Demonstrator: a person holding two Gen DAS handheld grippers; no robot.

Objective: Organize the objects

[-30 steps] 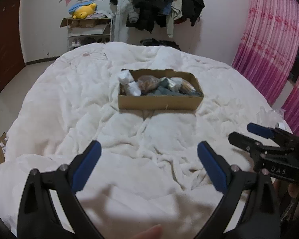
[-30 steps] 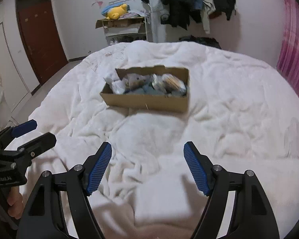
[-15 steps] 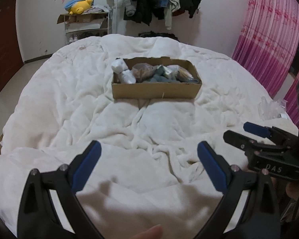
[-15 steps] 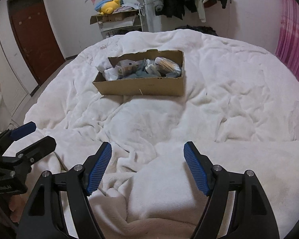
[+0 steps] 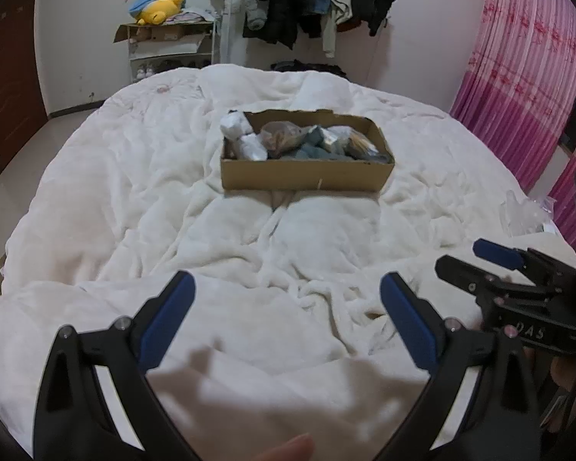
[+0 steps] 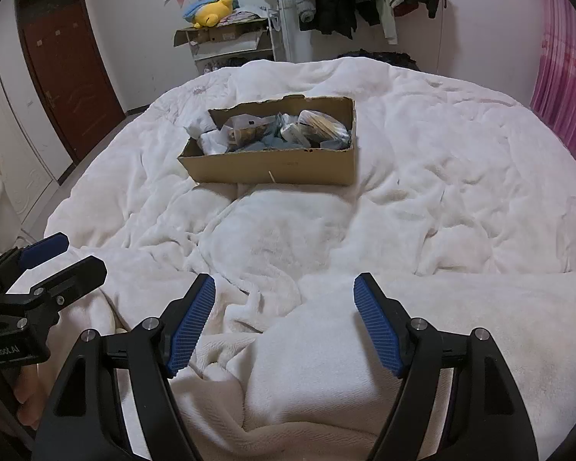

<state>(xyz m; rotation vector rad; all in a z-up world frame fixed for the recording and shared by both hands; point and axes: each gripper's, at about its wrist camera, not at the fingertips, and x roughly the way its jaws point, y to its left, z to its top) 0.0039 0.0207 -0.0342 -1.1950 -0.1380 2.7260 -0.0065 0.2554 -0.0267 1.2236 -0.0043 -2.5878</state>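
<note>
The box point(image 5: 307, 176) sits on the bed point(image 5: 115, 199) at about twelve o'clock from both grippers, well apart from them, and is already full of wrapped bundles point(image 5: 305, 140). Nothing loose shows on the bedding, so the sorting looks done or nearly so, though that is only a judgement. The left gripper point(image 5: 288, 315) hangs over the blanket with its jaws spread wide and nothing between them; the right gripper point(image 6: 284, 320) is likewise wide and empty. What the bundles hold is hard to make out. Clear plastic point(image 5: 522, 211) at three o'clock on the bed's edge is blurred and partly cut off. Only fingers of the holding hands show.
</note>
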